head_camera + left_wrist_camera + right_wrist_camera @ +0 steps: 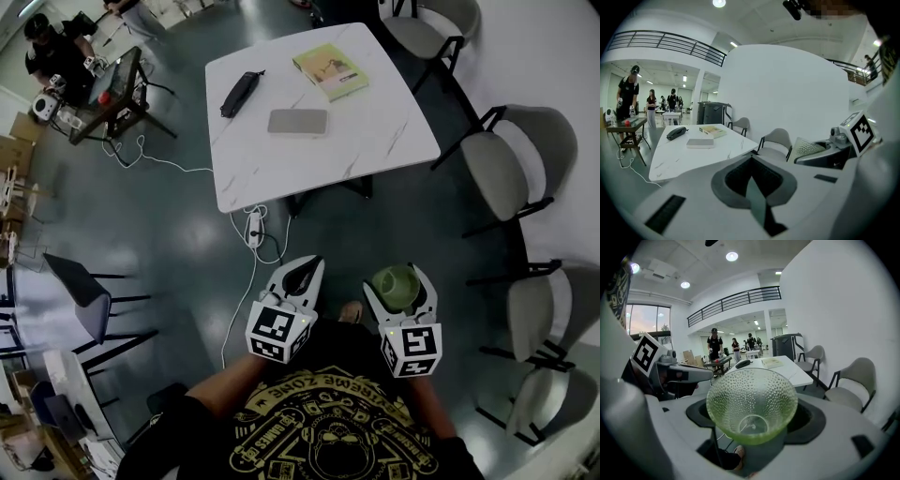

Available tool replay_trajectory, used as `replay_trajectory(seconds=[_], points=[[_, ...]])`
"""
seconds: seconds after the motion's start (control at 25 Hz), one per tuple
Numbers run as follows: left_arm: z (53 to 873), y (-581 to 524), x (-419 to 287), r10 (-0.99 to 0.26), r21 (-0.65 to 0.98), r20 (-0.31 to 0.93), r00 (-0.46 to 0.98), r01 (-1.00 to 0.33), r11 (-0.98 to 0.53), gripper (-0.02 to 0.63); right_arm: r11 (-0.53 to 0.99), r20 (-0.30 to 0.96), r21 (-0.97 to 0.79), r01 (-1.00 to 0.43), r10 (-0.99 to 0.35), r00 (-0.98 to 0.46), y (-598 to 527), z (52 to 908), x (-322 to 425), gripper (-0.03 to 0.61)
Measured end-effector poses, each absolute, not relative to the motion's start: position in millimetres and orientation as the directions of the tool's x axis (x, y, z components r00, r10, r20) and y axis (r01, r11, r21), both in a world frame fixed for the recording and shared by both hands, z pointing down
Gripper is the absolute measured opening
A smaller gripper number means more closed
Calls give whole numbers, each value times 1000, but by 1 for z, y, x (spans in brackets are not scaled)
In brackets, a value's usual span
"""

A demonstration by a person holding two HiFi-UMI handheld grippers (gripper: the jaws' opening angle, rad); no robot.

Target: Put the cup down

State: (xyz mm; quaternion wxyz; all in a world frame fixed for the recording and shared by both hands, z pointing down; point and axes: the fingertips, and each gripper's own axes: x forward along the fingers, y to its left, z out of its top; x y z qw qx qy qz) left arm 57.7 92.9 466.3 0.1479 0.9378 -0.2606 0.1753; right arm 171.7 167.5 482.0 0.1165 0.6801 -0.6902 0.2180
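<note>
Task not yet done. Green dimpled glass cup [751, 399] off any surface, upright, clamped low between jaws of right gripper [399, 285], held close to person's body above dark floor. Left gripper [301, 275] just left of it, jaws together, nothing between them. White marble-look square table [384, 131] well apart, on far side; black pouch [239, 94], grey flat box [297, 122] and yellow-green book [330, 71] lie on it. Judged remaining: carry cup to surface, likely bare near-right part of table, lower it, release.
</note>
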Motion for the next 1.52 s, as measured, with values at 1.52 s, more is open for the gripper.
replay_trajectory(seconds=[1.52], points=[[460, -150, -54, -568, 251, 331, 753, -651, -716, 6, 144, 485, -16, -989, -864, -134, -108, 454, 84, 396]])
